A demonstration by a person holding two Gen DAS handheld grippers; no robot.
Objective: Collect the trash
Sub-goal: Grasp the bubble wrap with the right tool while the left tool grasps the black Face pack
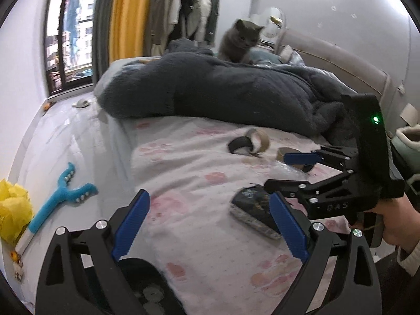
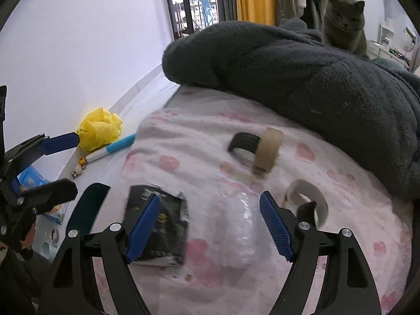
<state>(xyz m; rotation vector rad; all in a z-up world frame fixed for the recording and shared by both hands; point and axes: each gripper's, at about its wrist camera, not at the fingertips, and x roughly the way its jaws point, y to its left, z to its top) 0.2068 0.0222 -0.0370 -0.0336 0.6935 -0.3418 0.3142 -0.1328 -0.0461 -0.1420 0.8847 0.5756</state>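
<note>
A black snack wrapper [image 2: 160, 225] lies on the pink bedsheet, also in the left wrist view [image 1: 253, 210]. A clear crumpled plastic piece [image 2: 239, 233] lies right of it. A black ring [image 2: 244, 141], a brown tape roll [image 2: 267, 153] and a grey tape roll [image 2: 309, 202] lie farther back. My right gripper [image 2: 210, 225] is open just above the wrapper and plastic; it shows in the left wrist view [image 1: 283, 169]. My left gripper [image 1: 210, 225] is open and empty over the sheet, left of the wrapper; it also shows in the right wrist view [image 2: 63, 162].
A dark fluffy blanket [image 2: 302, 78] is piled across the bed with a grey cat [image 2: 344, 26] on it. On the floor at left lie a yellow plastic bag [image 2: 99, 128] and a blue toy [image 1: 63, 191]. A dark bin [image 1: 147, 281] sits below the left gripper.
</note>
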